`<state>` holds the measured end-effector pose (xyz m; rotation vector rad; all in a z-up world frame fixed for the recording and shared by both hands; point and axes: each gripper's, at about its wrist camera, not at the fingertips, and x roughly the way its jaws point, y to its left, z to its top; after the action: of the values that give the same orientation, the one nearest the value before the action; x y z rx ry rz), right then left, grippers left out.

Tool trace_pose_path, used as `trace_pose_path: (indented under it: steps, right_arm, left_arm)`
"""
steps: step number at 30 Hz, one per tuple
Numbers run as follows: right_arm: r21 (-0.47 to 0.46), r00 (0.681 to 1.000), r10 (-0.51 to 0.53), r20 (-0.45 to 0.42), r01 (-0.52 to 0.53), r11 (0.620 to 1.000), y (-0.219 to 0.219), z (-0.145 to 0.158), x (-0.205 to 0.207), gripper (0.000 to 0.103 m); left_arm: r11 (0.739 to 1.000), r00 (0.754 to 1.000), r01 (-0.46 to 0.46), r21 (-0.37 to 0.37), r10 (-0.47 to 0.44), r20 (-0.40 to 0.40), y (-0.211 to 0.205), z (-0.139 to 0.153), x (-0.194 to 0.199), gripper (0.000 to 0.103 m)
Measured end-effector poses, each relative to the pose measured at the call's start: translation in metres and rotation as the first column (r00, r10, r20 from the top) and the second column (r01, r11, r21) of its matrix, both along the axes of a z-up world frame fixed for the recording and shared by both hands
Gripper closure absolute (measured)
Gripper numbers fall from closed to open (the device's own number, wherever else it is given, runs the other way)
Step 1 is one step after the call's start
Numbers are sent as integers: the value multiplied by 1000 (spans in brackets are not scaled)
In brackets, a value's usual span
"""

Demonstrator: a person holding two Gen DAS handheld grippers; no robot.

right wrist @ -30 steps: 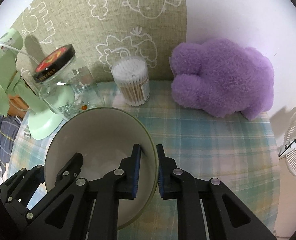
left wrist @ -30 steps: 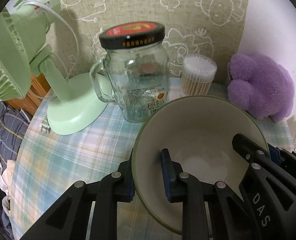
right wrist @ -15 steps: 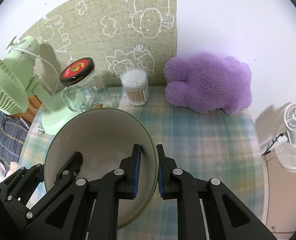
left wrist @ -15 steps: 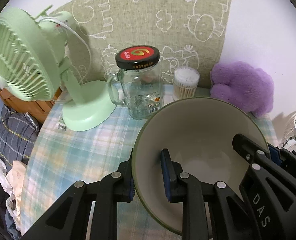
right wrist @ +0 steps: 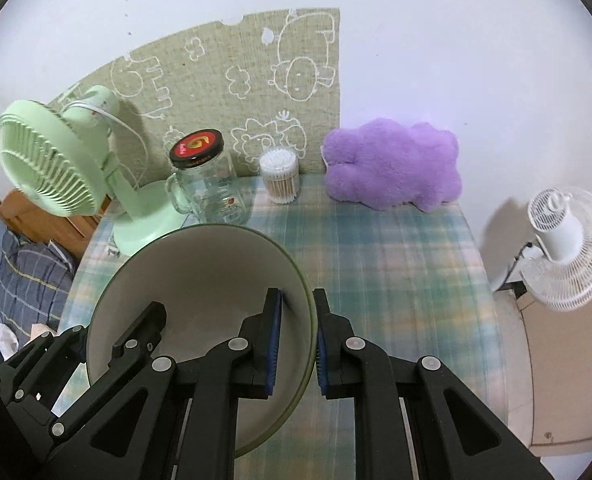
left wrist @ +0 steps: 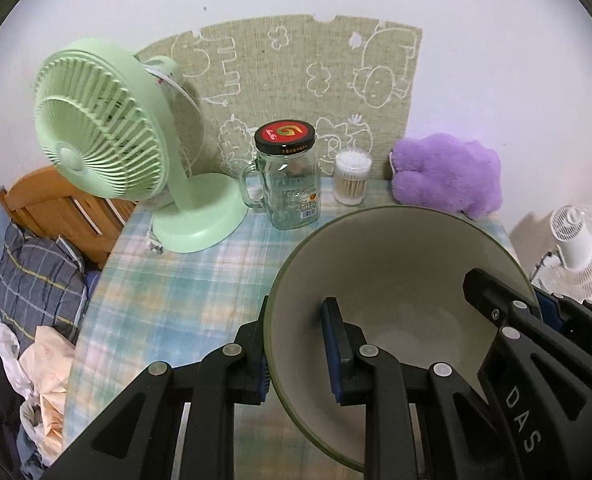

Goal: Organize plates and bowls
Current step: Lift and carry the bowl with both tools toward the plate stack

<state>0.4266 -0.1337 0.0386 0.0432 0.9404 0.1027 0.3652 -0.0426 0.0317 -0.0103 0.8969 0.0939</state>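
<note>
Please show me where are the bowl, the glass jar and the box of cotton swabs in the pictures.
bowl (left wrist: pixel 396 280): left wrist view, on its inner wall.
glass jar (left wrist: pixel 291 184): left wrist view, on its clear body.
cotton swabs (right wrist: pixel 281 178): right wrist view, on the container's side.

My right gripper (right wrist: pixel 298 340) is clamped on the right rim of the cream ceramic bowl with the green edge (right wrist: pixel 199 280), one pad inside and one outside, and my left gripper (right wrist: pixel 107 344) grips the opposite rim. Beyond, on the plaid tablecloth (right wrist: pixel 396 264), stand a mint-green desk fan (right wrist: pixel 55 168), a black-lidded glass jar (right wrist: pixel 203 180), a cotton-swab tub (right wrist: pixel 280 176) and a purple plush toy (right wrist: pixel 392 164).
</note>
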Motion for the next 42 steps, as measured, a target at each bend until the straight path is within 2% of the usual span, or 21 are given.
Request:
trace_pose_path:
  steps: [8,26,31,42]
  right_arm:
    - [2,998,-52,26,52,999,11,19,-60,85]
    - [-10,991,-123,47,124,992,37,38,-163,85]
    - [-8,991,-127,46,128,992,42,37,-189,85]
    - [-28,992,-124,-5,123,992,54,12,-237,85]
  left_arm:
    - [998,998,57,7,-57,21,11,18,-50,83]
    - [990,989,142,-11,-141,45,35,30,-139,83]
    - [988,987,153,-9,-152,48,41,28,-164,83]
    - [986,987,163,-25,-163,-7,50,2,-206,83]
